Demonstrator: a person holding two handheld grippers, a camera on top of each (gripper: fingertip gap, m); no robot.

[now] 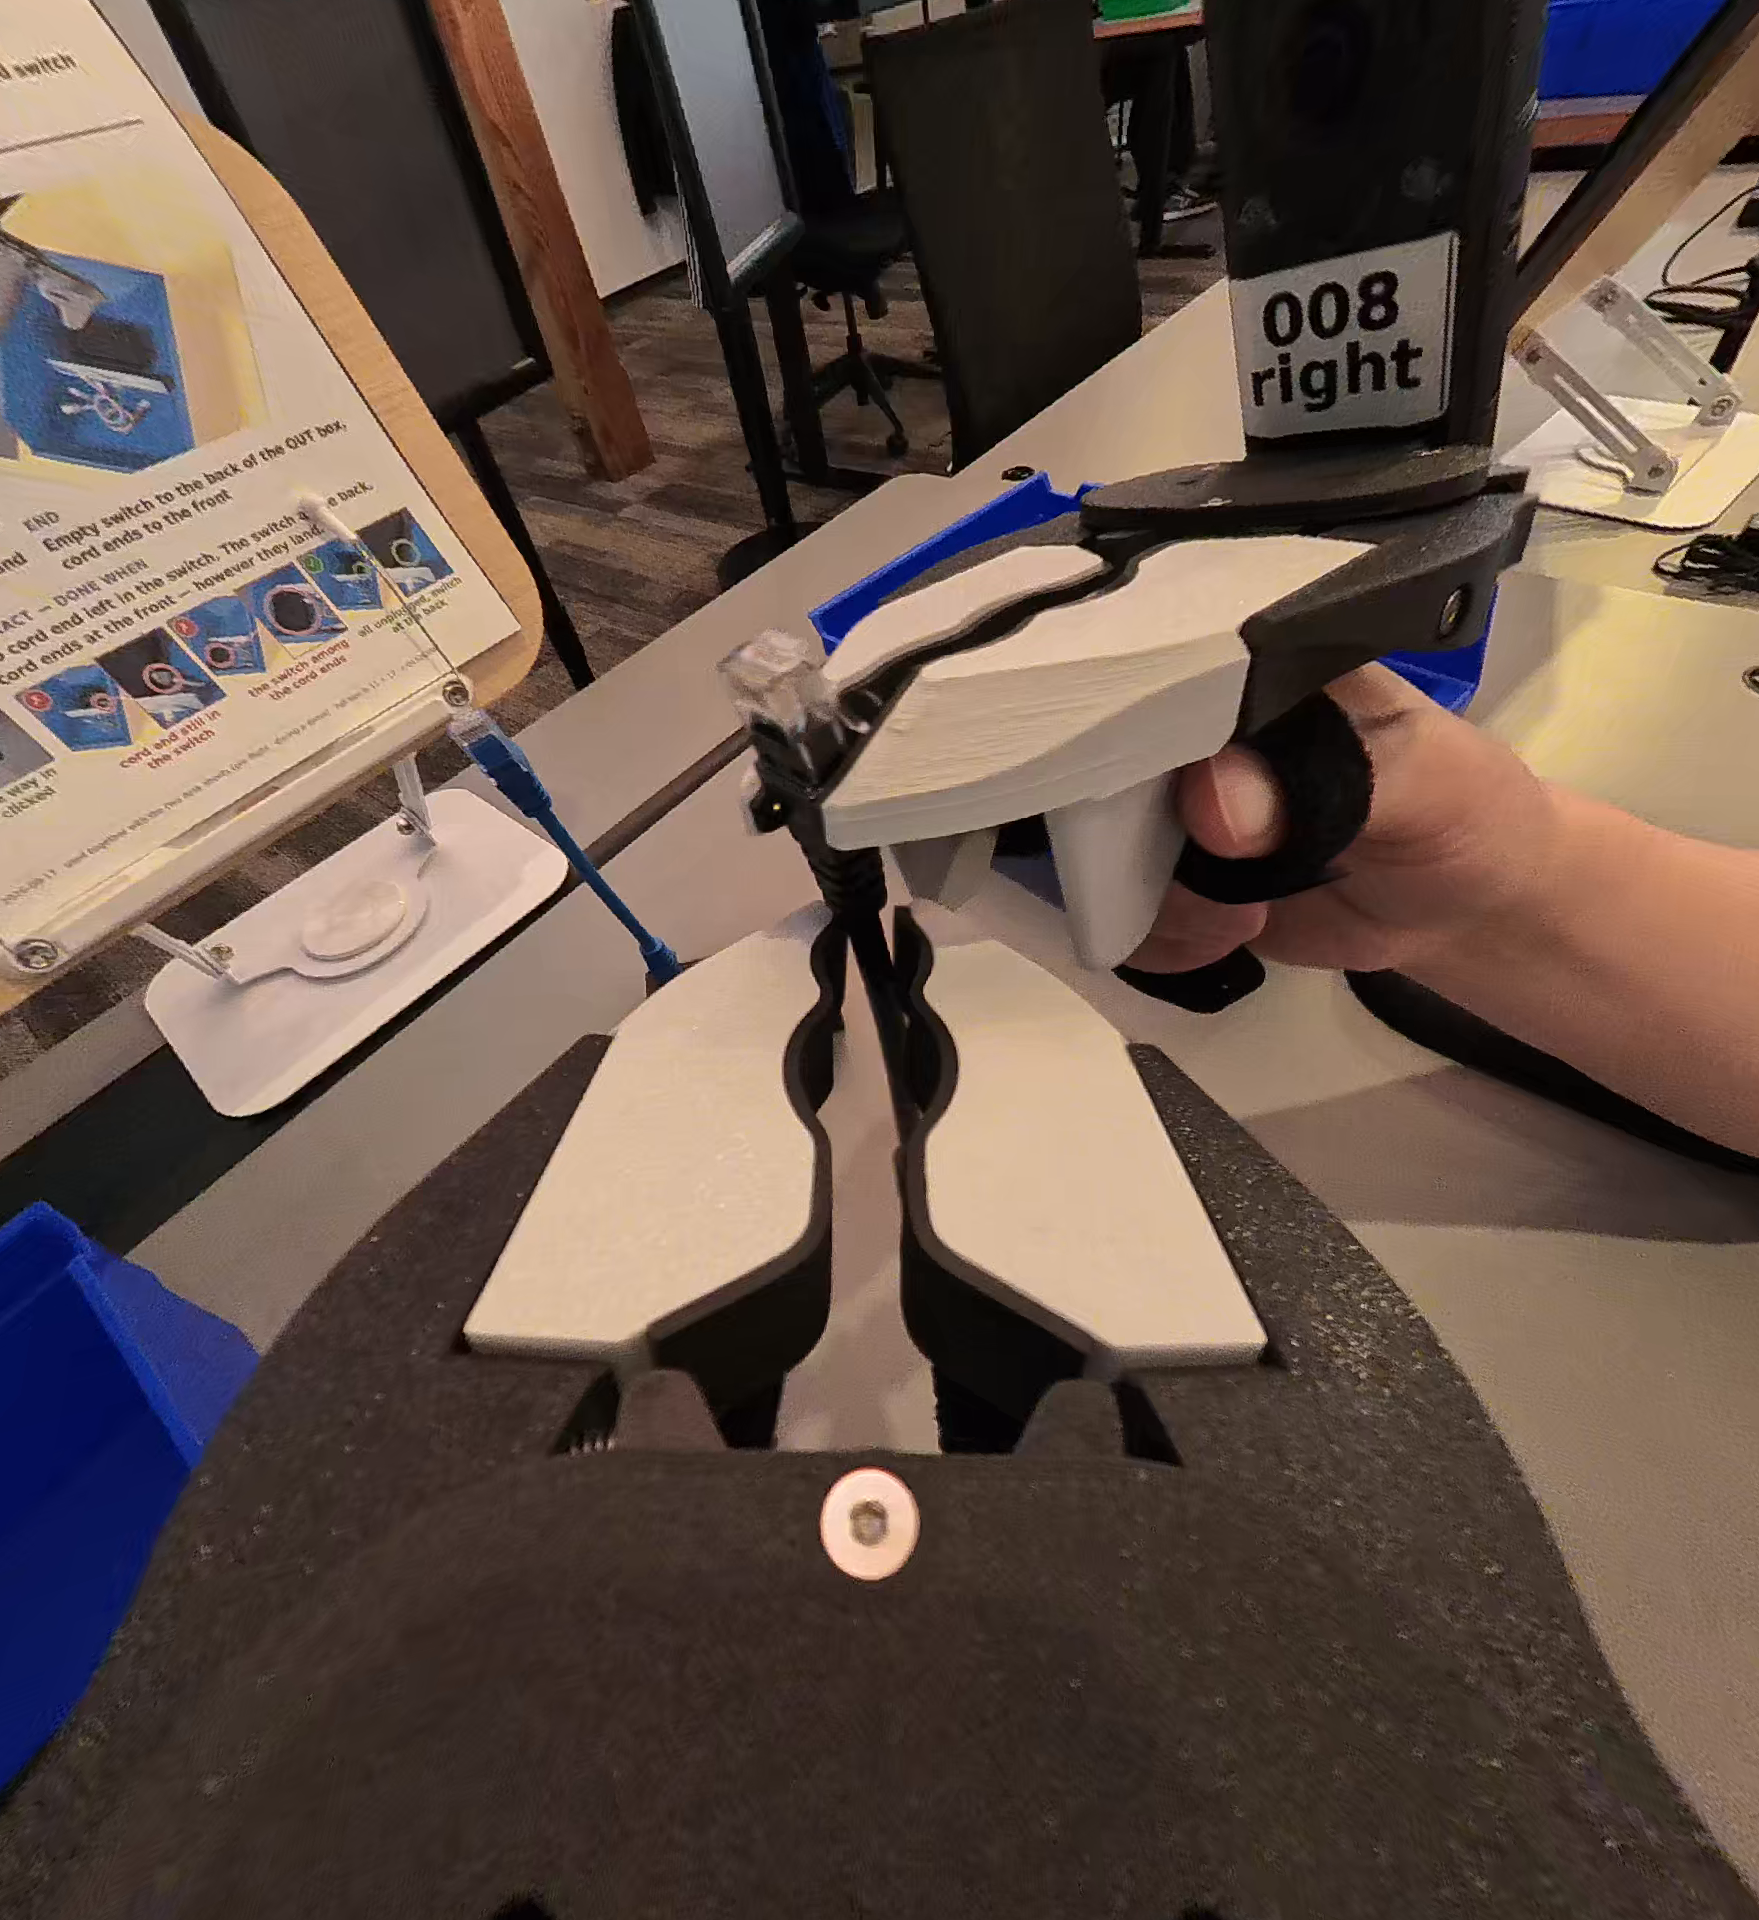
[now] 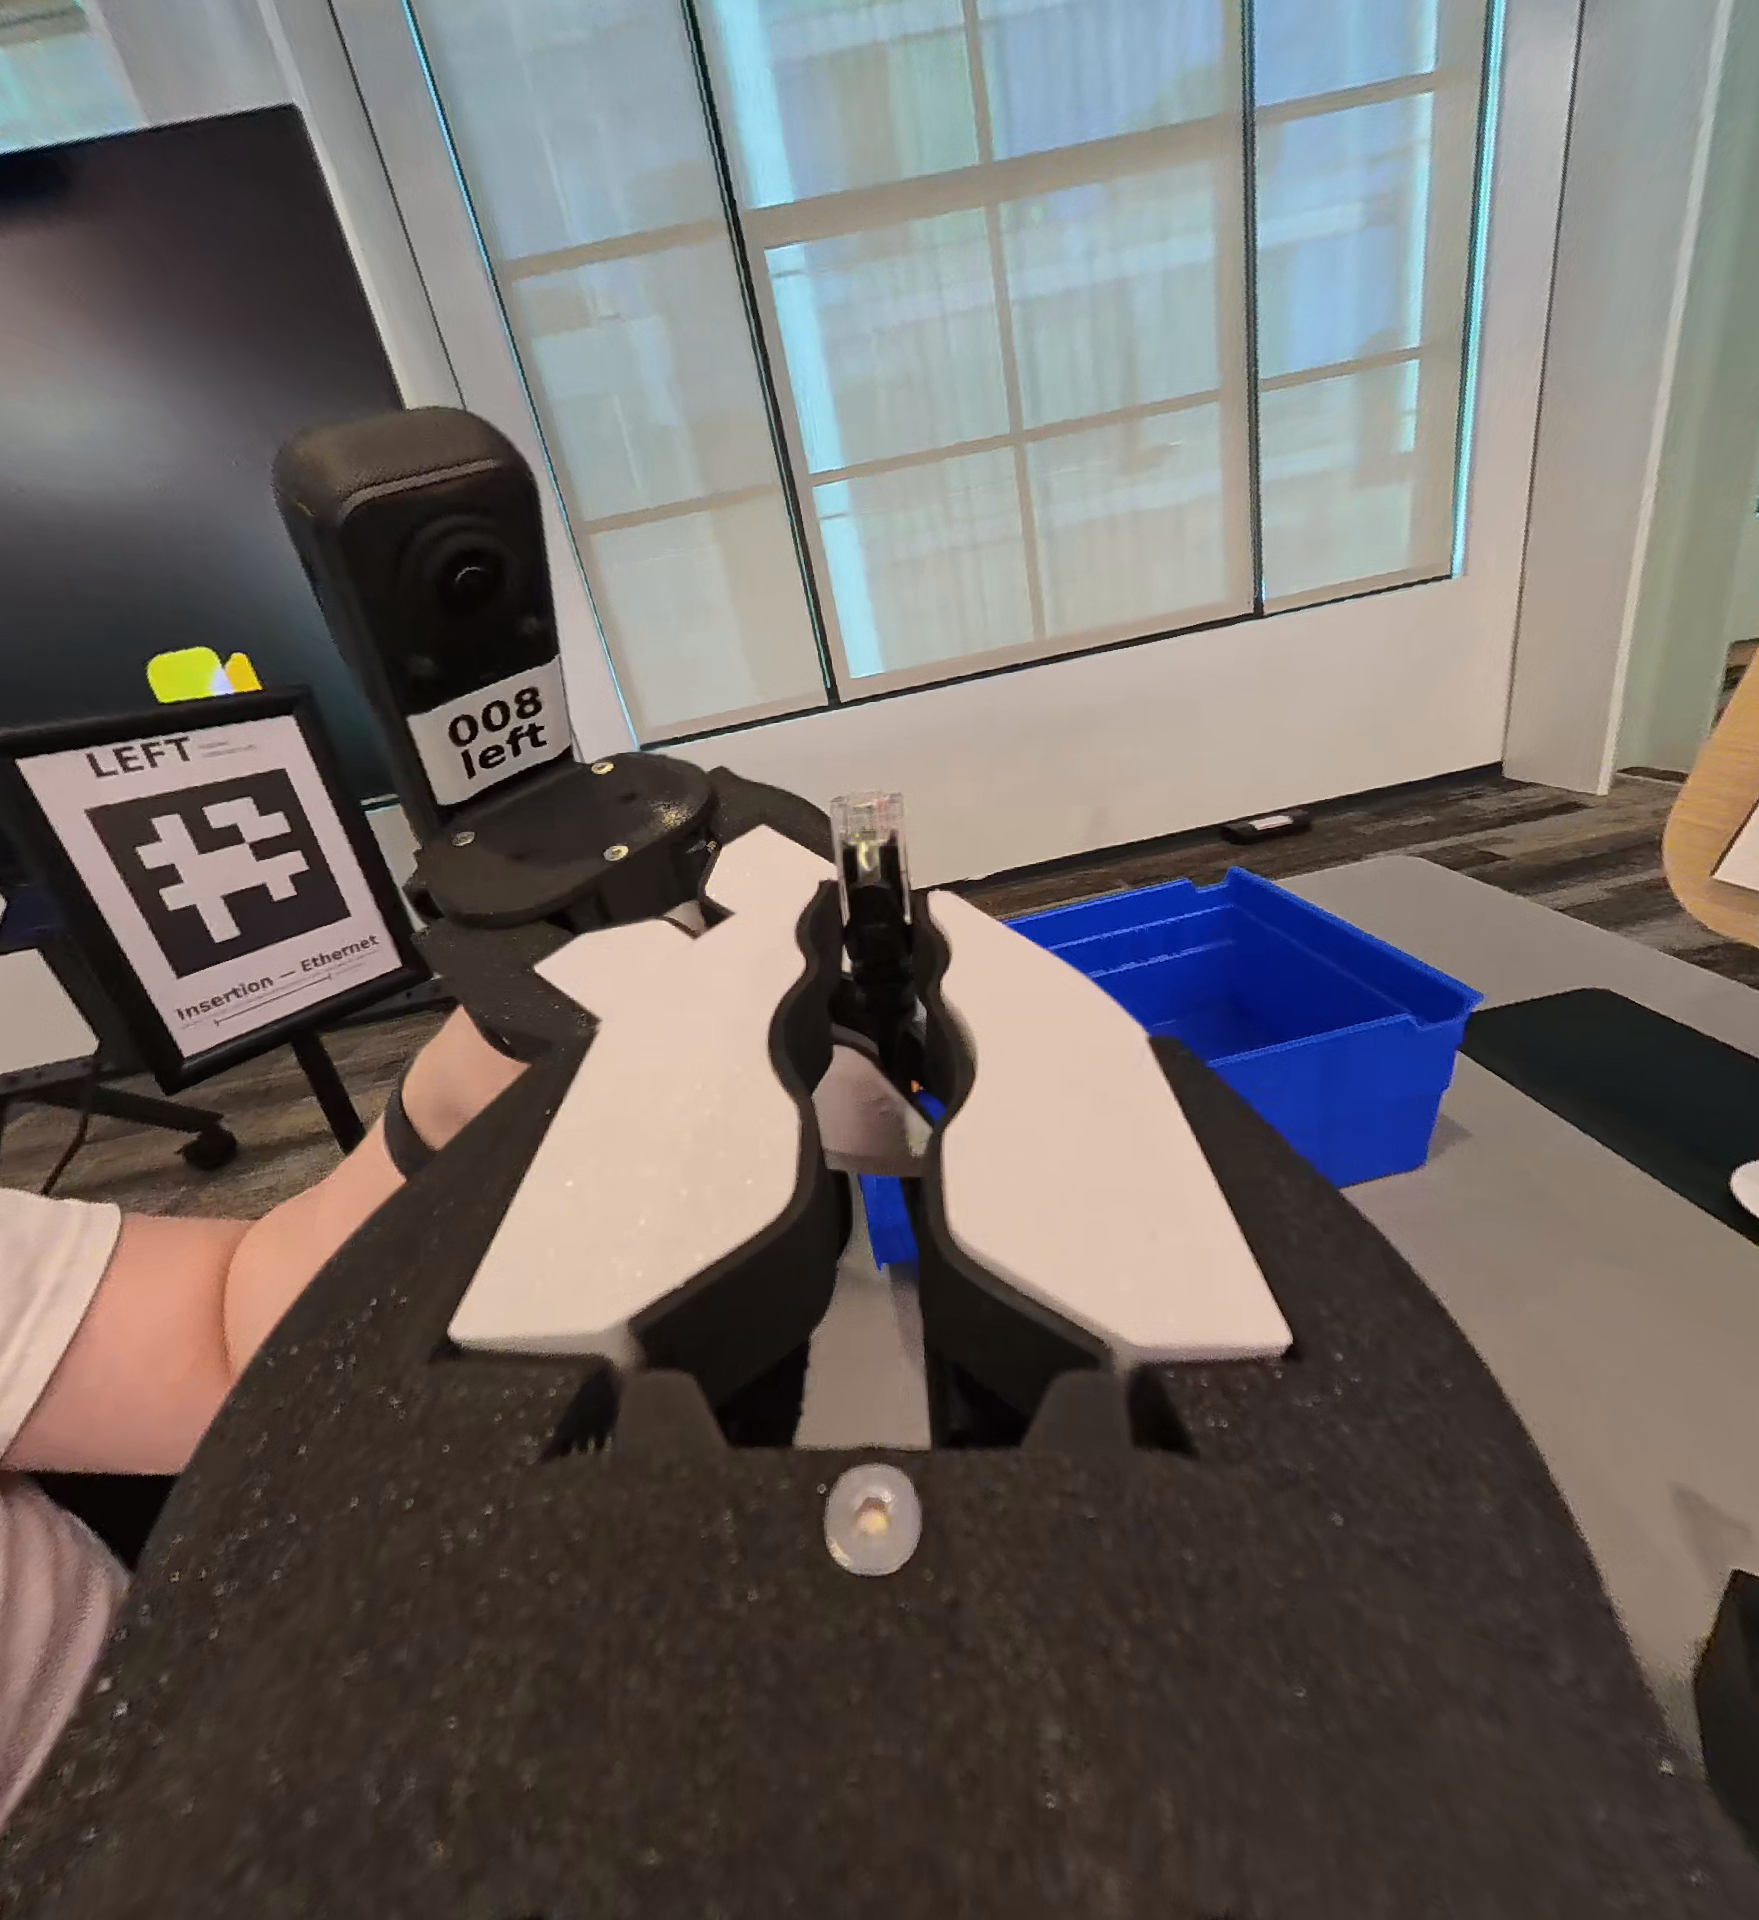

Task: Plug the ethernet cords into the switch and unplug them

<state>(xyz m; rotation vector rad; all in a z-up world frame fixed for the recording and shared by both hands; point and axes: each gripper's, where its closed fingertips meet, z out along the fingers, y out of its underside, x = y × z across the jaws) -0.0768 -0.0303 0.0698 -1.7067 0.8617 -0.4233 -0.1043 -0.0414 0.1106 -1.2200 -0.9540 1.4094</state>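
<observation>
A black ethernet cord with a clear plug [image 1: 773,681] is held up between both grippers above the grey table. My right gripper [image 1: 833,732] comes in from the right and is shut on the plug's black boot. In the right wrist view my right gripper [image 2: 875,904] grips the plug [image 2: 867,831], which stands upright with the clear tip above the fingers. My left gripper [image 1: 870,935] is closed around the black cord [image 1: 885,1039] just below the plug; it also shows in the right wrist view [image 2: 750,904]. A blue ethernet cord [image 1: 553,831] lies behind. The switch is not clearly visible.
A blue bin [image 2: 1239,997] stands on the table past the grippers, and another blue bin [image 1: 23,1403] sits at the lower left. An instruction board on a stand [image 1: 179,520] is at left. A marker sign [image 2: 200,883] stands at left. A black mat [image 2: 1633,1049] lies at right. One gripper's finger ends stand about 4 cm off the other's.
</observation>
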